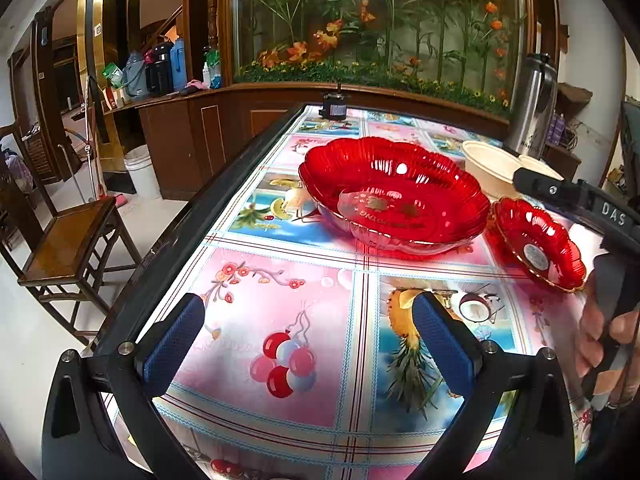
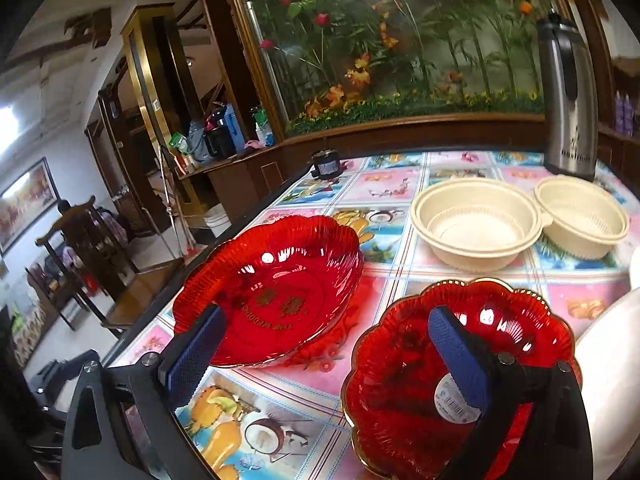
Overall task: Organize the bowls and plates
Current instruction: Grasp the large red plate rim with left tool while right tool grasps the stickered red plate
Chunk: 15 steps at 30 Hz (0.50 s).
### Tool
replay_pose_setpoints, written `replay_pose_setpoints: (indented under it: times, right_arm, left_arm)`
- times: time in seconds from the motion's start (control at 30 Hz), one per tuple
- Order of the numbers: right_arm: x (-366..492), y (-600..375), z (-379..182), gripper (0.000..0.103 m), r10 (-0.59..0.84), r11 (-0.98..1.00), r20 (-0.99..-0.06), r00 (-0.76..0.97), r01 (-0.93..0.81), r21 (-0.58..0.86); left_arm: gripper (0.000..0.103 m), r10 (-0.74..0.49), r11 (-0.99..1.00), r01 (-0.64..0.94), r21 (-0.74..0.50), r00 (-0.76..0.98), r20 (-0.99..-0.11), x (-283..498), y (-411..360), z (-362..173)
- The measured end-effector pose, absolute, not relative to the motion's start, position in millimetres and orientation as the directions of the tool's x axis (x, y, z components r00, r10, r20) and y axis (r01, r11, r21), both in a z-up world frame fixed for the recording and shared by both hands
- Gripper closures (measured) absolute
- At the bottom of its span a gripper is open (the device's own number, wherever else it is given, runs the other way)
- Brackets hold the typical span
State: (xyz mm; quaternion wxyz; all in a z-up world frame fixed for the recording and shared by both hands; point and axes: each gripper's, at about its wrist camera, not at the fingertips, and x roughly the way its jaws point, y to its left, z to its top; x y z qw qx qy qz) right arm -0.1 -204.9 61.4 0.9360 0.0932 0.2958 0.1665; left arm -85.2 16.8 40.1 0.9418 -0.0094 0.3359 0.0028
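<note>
Left wrist view: the left gripper (image 1: 308,344) is held low over the table (image 1: 280,304), its two blue-padded fingers (image 1: 176,344) spread wide with nothing between them; only the patterned tablecloth (image 1: 320,280) is seen in the gap. A large red plate (image 1: 394,194) is set on the cloth at about 12 o'clock from this gripper, well apart from it. A small red plate (image 1: 538,240) is seen at about 2 o'clock, just beside the large one and tilted with its far edge raised. Part of the right gripper's black body is seen above it, and a hand (image 1: 604,340) is seen at 3 o'clock at the frame edge. Two cream bowls (image 1: 490,168) are placed behind the plates, at about 1 o'clock, beside a steel flask (image 1: 530,108).

In the right wrist view, the right gripper (image 2: 328,356) is also held with its fingers (image 2: 460,356) spread apart. The right finger is seen over the inside of the small red plate (image 2: 400,380), at 5 o'clock in the frame, while the left finger overlaps the near rim of the large red plate (image 2: 272,288) at 9 o'clock; whether either finger touches a plate cannot be told. The two cream bowls (image 2: 476,228) are seen side by side at 1 o'clock, rims touching, with the steel flask (image 2: 568,100) behind them. A small dark jar (image 2: 326,164) is set at the far table edge at 12 o'clock.
</note>
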Motion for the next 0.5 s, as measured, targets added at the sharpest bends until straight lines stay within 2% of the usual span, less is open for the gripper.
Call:
replay_pose_setpoints:
  times: [0.5]
  right_arm:
    - [0.2, -227.0, 69.6, 0.002, 0.350, 0.927, -0.542, 0.764, -0.199, 0.317]
  left_arm:
    - [0.000, 0.029, 0.999, -0.037, 0.002, 0.759, -0.650, -82.4, 16.3, 37.3]
